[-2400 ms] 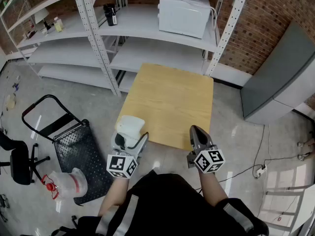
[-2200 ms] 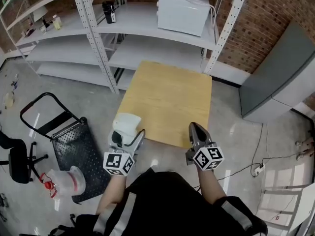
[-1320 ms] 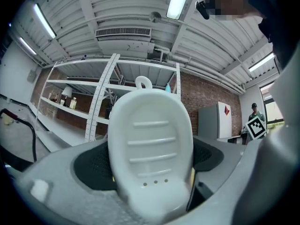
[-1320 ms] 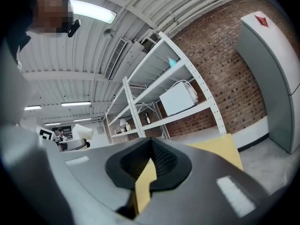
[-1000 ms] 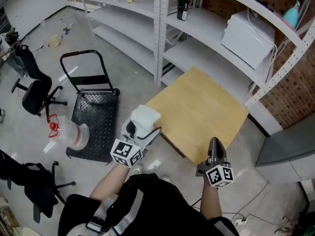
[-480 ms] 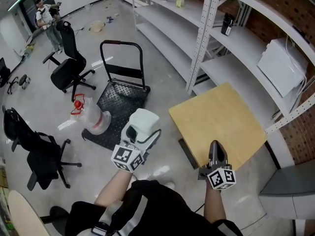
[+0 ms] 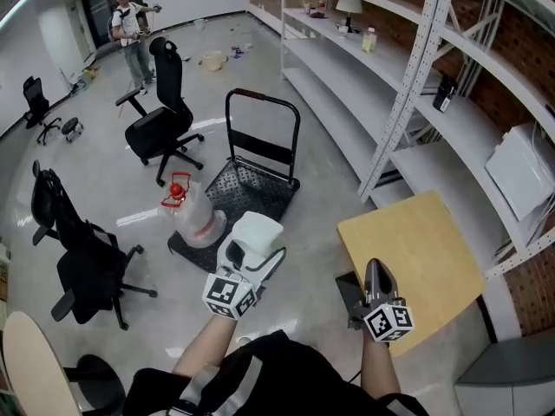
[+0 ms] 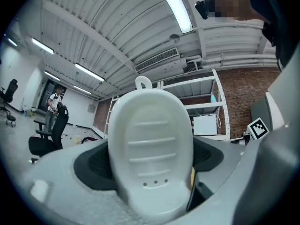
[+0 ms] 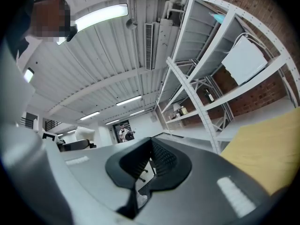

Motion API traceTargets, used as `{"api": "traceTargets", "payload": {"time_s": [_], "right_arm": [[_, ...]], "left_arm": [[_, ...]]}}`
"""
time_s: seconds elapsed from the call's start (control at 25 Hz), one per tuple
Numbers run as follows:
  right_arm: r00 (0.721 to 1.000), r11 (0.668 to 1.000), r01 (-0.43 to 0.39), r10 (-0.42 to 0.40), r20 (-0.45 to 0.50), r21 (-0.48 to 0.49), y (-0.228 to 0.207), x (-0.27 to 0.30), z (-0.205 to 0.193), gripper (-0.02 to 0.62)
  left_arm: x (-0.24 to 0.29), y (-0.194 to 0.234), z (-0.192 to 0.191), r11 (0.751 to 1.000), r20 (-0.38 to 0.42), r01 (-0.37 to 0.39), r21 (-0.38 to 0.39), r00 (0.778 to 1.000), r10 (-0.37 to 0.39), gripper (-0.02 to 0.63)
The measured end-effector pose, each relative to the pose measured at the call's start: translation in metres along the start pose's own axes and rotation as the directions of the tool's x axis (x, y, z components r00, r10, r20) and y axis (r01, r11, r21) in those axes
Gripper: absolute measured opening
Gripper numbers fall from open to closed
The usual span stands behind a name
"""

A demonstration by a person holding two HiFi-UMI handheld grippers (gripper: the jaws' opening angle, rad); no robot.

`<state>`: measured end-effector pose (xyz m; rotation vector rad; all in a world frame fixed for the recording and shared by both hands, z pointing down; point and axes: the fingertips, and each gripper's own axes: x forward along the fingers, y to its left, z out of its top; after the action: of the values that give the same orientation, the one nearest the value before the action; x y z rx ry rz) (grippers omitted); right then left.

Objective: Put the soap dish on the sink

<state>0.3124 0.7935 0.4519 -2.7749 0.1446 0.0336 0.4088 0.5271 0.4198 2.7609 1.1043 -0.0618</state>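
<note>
1. The left gripper point(image 7: 257, 254) clamps the dish point(image 7: 254, 232) between wide-set jaws for carrying, over the floor left of the table point(image 7: 425, 250).
2. The right gripper point(image 7: 375, 273), at the table's near edge, is closed on nothing and probably isn't needed.
3. No sink shows, so placement looks far off.

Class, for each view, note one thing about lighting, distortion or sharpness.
Head view: sharp, with light streaks glaring on the floor. Left gripper view: fisheye with black corners, the soap dish looming large. Right gripper view: shelving uprights bow, ceiling lamp blown out.
</note>
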Motion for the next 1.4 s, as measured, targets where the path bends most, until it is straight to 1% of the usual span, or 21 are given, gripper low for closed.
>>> {"api": "traceTargets", "payload": {"time_s": [0.24, 0.52, 0.64, 0.8, 0.96, 1.08, 1.16, 1.28, 1.36, 1.4], "right_arm": [[0.995, 0.996, -0.094, 0.093, -0.035, -0.012, 0.057, 0.039, -0.017, 0.005], [0.978, 0.981, -0.194, 0.192, -0.079, -0.019, 0.125, 0.072, -0.041, 0.005], [0.967, 0.970, -0.244, 0.242, -0.080, -0.005, 0.165, 0.097, -0.053, 0.005], [0.941, 0.951, -0.310, 0.308, -0.137, 0.009, 0.217, 0.113, -0.080, 0.005], [0.905, 0.915, -0.403, 0.399, -0.148, 0.005, 0.273, 0.142, -0.100, 0.005], [0.876, 0.888, -0.460, 0.457, -0.155, 0.020, 0.315, 0.162, -0.116, 0.005], [0.851, 0.866, -0.499, 0.496, -0.171, 0.029, 0.341, 0.173, -0.128, 0.005], [0.802, 0.824, -0.565, 0.561, -0.207, 0.046, 0.380, 0.185, -0.145, 0.005], [0.760, 0.789, -0.611, 0.606, -0.233, 0.061, 0.404, 0.189, -0.158, 0.005], [0.735, 0.768, -0.636, 0.632, -0.247, 0.071, 0.416, 0.190, -0.166, 0.005]], "left_arm": [[-0.042, 0.053, 0.013, 0.996, 0.032, -0.093, 0.007, 0.995, 0.092, 0.474], [-0.102, 0.108, 0.019, 0.980, 0.046, -0.201, 0.001, 0.979, 0.201, 0.474], [-0.126, 0.139, 0.031, 0.970, 0.058, -0.241, 0.006, 0.969, 0.241, 0.474], [-0.174, 0.175, 0.036, 0.947, 0.060, -0.322, -0.013, 0.945, 0.322, 0.474], [-0.219, 0.215, 0.042, 0.912, 0.089, -0.409, 0.020, 0.910, 0.406, 0.472], [-0.255, 0.243, 0.045, 0.878, 0.096, -0.476, 0.037, 0.877, 0.472, 0.472], [-0.277, 0.257, 0.046, 0.853, 0.095, -0.520, 0.041, 0.852, 0.515, 0.472], [-0.311, 0.273, 0.049, 0.807, 0.102, -0.590, 0.037, 0.805, 0.584, 0.472], [-0.334, 0.278, 0.051, 0.768, 0.109, -0.640, 0.025, 0.765, 0.634, 0.472], [-0.346, 0.279, 0.051, 0.746, 0.112, -0.665, 0.021, 0.743, 0.660, 0.472]]}}
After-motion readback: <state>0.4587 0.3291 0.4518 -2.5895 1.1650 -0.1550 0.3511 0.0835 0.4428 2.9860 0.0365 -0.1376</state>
